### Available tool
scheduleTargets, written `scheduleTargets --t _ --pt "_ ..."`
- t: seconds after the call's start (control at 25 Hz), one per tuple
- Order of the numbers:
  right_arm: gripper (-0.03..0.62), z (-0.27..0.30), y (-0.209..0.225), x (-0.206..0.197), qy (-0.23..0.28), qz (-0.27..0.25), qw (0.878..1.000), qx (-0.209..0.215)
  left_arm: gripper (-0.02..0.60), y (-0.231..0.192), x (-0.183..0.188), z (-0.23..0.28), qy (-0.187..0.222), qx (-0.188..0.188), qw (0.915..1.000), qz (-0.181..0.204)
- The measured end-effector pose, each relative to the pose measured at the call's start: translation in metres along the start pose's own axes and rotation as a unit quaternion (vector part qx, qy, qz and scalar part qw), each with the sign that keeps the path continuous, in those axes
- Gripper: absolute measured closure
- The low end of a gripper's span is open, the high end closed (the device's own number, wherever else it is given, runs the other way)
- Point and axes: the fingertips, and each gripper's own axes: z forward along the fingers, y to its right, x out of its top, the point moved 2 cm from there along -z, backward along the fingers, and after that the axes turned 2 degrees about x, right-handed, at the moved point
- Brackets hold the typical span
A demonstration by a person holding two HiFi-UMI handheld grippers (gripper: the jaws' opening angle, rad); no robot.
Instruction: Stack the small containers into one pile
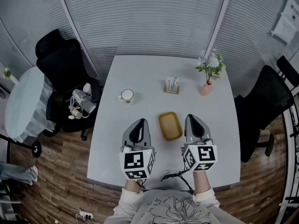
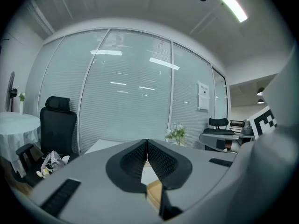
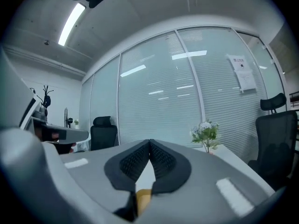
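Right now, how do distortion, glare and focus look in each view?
Head view: heavy fisheye bending, table evenly lit, sharp. Left gripper view: ceiling light blown out, light streaks mirrored on the glass wall. Right gripper view: similar reflections, black corners.

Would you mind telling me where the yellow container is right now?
In the head view, the yellow container lies on the table between the left gripper and the right gripper, nearer the right one.

Bright ceiling strip light (image 2: 232,3), soft shadows, sharp focus, strong fisheye edge distortion.
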Motion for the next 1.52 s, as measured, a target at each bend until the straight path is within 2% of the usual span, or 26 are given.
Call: scheduleTargets --t 0.32,1.52 --pt "0.583 -0.004 -0.017 0.008 0.007 -0.023 1.000 0.003 0.575 0.001 0.006 -0.008 0.012 0.000 0.9999 0.001" --pt "0.583 -0.015 -0.010 0.009 0.006 -0.010 1.000 -0.014 0.575 -0.003 0.010 -0.023 0.017 0.003 0.9999 0.000"
